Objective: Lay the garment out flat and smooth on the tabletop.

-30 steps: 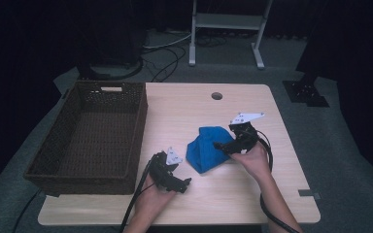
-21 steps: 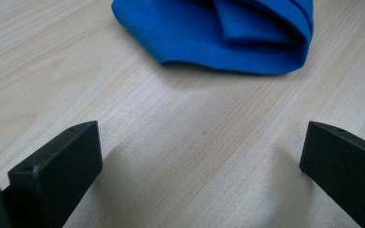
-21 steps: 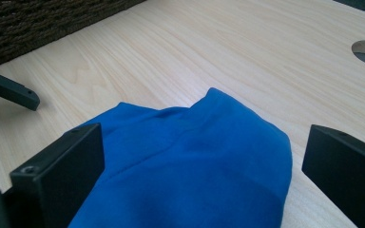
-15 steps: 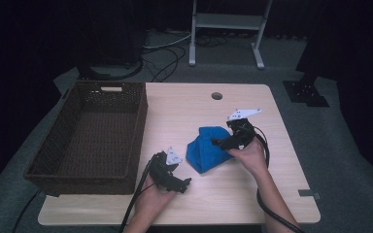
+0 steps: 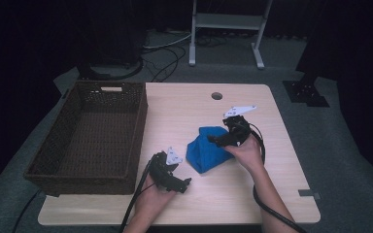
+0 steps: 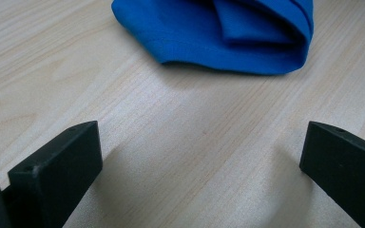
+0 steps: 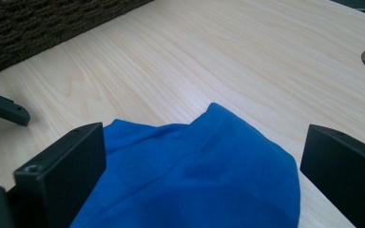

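From the high view, the blue cloth (image 5: 209,148) lies bunched on the table (image 5: 272,194), right of the wicker basket (image 5: 94,136), with the right gripper (image 5: 218,141) at its right edge and the left gripper (image 5: 182,184) near its lower left. In the left gripper view, the jaws gape wide over bare wood, the blue cloth (image 6: 228,33) just ahead. In the right gripper view, the jaws stand wide above the blue cloth (image 7: 195,175), gripping nothing.

The counter (image 5: 189,114) is pale wood-look laminate with a fine straight grain, smooth with a soft satin sheen, nothing glossy. The blue cloth (image 5: 206,150) looks like a matt knit fabric, soft, with a stitched hem along one edge in the left gripper view. The basket (image 5: 73,160) is dark brown woven wicker, rough and ribbed. Both the left gripper (image 6: 199,180) and right gripper (image 7: 202,175) have jaws of matt black plastic with slightly grainy faces. The floor around it all is grey carpet, dull and fuzzy.
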`<state>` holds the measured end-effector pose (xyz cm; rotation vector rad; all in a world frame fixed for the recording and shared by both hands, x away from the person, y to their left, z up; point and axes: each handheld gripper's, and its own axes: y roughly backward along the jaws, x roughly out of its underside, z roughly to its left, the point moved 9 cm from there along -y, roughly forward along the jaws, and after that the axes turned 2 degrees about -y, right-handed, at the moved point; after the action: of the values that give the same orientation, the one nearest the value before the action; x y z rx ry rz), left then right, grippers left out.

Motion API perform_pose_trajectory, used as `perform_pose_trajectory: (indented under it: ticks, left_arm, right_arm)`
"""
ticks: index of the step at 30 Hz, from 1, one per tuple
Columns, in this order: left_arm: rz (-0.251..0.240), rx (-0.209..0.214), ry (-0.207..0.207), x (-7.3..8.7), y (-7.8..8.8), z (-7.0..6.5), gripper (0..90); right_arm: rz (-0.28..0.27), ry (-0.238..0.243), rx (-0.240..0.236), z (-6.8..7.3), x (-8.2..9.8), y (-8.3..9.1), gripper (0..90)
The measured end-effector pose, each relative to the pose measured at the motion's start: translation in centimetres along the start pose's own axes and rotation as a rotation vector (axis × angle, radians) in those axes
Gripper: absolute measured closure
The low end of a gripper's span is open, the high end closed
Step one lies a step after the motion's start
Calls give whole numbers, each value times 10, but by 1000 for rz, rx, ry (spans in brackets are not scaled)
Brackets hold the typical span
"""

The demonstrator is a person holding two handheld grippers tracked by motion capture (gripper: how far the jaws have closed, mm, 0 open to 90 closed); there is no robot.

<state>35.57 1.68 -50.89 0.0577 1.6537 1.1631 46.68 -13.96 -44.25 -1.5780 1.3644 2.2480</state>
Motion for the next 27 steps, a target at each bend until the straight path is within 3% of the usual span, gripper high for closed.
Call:
perform_pose_trajectory:
  ticks: [15, 17, 27]
  left_arm:
    - [2, 0, -2, 0, 0, 0, 0]
    - [2, 1, -1, 0, 0, 0, 0]
    - [1, 1, 0, 0, 0, 0, 0]
  right_arm:
    - [-1, -20, 7, -1, -12, -10, 7]
    - [-8, -29, -2, -1, -13, -12, 48]
    - [5, -31, 5, -4, -15, -20, 68]
